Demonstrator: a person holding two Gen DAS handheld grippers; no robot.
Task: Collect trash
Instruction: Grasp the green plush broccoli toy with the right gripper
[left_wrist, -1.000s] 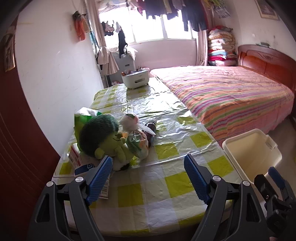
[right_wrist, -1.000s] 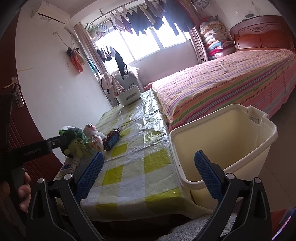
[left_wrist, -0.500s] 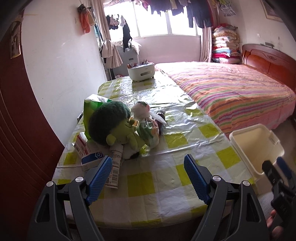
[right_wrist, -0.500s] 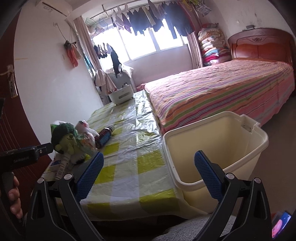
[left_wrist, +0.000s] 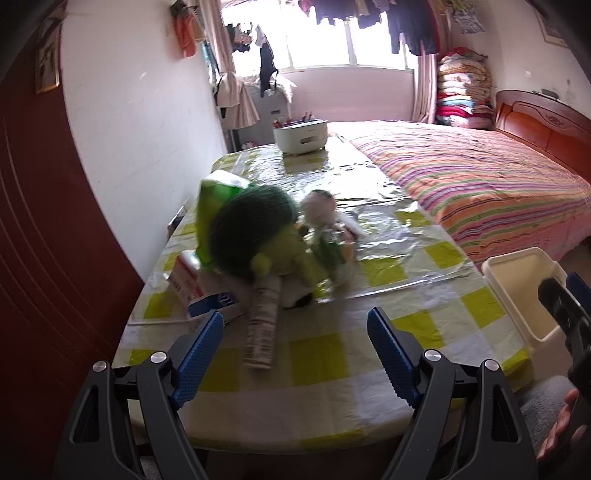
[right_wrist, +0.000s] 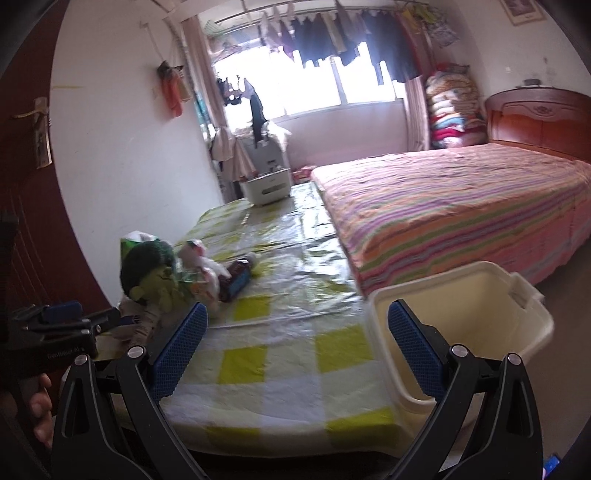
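Observation:
On the checked table (left_wrist: 332, 347) lies a pile: a green plush toy (left_wrist: 255, 236) (right_wrist: 151, 273), a green bag (left_wrist: 212, 206), a crumpled wrapper bundle (left_wrist: 325, 229), a printed tube (left_wrist: 262, 325), a carton (left_wrist: 184, 284) and a dark bottle (right_wrist: 236, 282). My left gripper (left_wrist: 295, 347) stands open with nothing in it, in front of the pile above the table's near edge. In the right wrist view my right gripper (right_wrist: 295, 347) is open too, over the table's near right corner next to the cream bin (right_wrist: 469, 325) (left_wrist: 521, 291), which looks bare inside.
A white storage box (left_wrist: 301, 136) stands at the table's far end. A striped bed (left_wrist: 480, 184) runs along the right side. A red door (left_wrist: 44, 258) and white wall close the left. A hand (left_wrist: 557, 432) holds the right gripper.
Both grippers have pulled back and risen, so more of the table's near edge shows. The pile and bin have not moved. Both stay open.

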